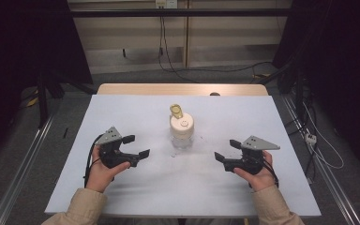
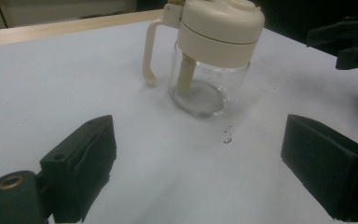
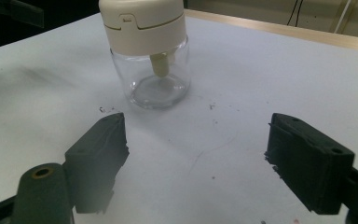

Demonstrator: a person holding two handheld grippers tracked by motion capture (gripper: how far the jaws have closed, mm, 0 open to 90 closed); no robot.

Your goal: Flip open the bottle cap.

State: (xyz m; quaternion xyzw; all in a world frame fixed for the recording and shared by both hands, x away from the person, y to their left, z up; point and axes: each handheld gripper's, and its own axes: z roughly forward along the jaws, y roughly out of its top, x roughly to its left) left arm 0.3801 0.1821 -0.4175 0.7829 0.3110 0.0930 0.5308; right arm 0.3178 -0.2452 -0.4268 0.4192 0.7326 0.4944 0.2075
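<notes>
— Status at that moment?
— I held both grippers released, left gripper (image 1: 137,146) and right gripper (image 1: 227,150) flanking the jar (image 1: 182,131) at frame centre, untouched.
— Next?
— I judged an approach: one steadies the glass, one takes the lid (image 1: 182,124).

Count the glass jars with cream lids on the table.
1. The glass jar stands mid-table on the white tabletop, between the left gripper and the right gripper, touching neither. Nothing hides another.

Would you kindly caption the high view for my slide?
Open left gripper and right gripper flank a lidded glass jar.
</notes>
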